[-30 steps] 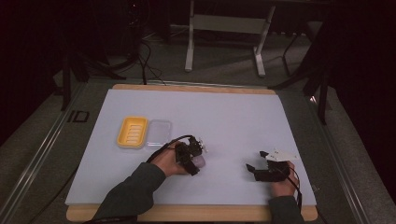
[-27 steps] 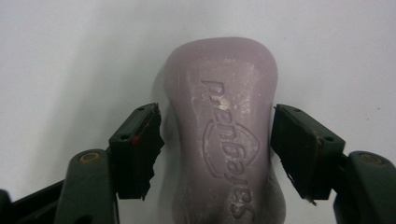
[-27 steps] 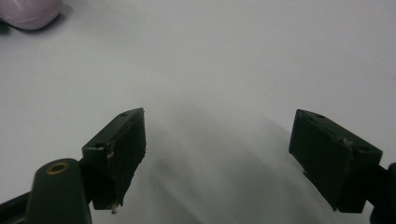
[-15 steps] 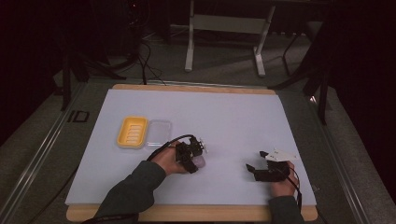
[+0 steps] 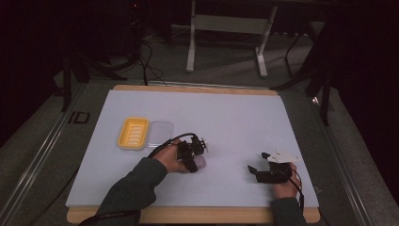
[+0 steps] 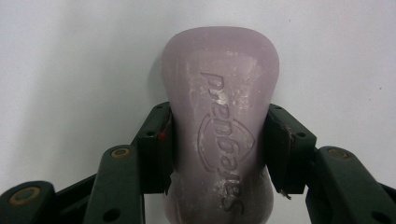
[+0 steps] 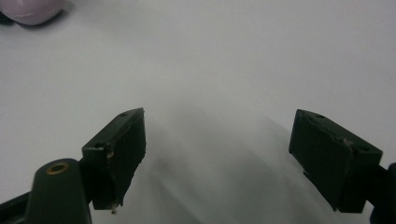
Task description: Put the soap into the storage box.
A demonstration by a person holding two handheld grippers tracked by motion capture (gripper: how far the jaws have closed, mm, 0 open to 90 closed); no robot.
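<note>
A pale lilac bar of soap (image 6: 219, 126), embossed with a brand name and a shield mark, lies flat on the white table cover (image 5: 235, 117), toward the near edge and left of the middle. In the high view the soap (image 5: 200, 162) shows as a small pale patch under the left gripper (image 5: 193, 159).

The left gripper (image 6: 219, 149) pinches the soap across its narrow waist: both pads lie flat against its sides, one on each flank, and the jaws have just been closing onto it. The rounded far end of the bar sticks out beyond the fingertips. The person's left hand, in a dark sleeve (image 5: 136, 188), bears this gripper.

The right gripper (image 5: 258, 170) rests well apart from the soap, near the right front of the cover. Its jaws (image 7: 219, 158) stand spread wide with bare cover between them; a corner of the soap (image 7: 30, 11) shows at the upper left of the right gripper view.

Behind and left of the soap sit a yellow ribbed soap dish (image 5: 133, 133) and, touching its right side, a clear lid (image 5: 160, 133). The cover rests on a wooden board (image 5: 188, 88).
</note>
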